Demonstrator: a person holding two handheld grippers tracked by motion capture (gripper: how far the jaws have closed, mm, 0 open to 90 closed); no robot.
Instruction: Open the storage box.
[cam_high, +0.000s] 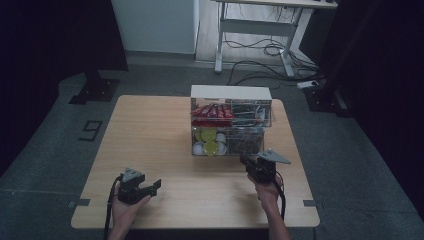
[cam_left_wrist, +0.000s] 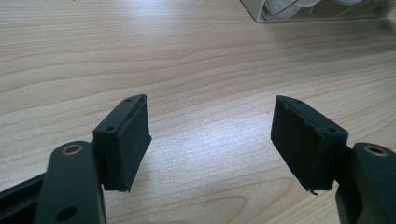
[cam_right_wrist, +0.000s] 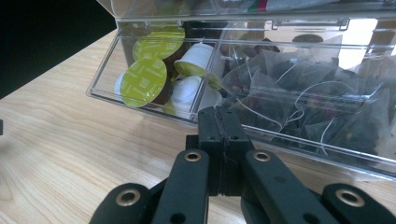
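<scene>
A clear plastic organiser box (cam_high: 230, 122) with a white back stands on the wooden table (cam_high: 150, 130). Its lower left bin holds coffee capsules (cam_right_wrist: 144, 79) with lime-green lids and white bodies. Beside them, the lower right bin is full of pyramid tea bags (cam_right_wrist: 299, 98). Red packets (cam_high: 212, 111) lie in the top tier. My right gripper (cam_right_wrist: 220, 121) is shut with nothing between its pads, its tips just short of the box's lower front wall. My left gripper (cam_left_wrist: 210, 135) stands wide open over bare wood at the near left (cam_high: 150, 186).
Beyond the table a white desk frame (cam_high: 255, 30) stands on the grey floor with loose cables (cam_high: 265, 55) under it. Dark curtains hang at both sides. Bare wood lies left of the box and along the near edge.
</scene>
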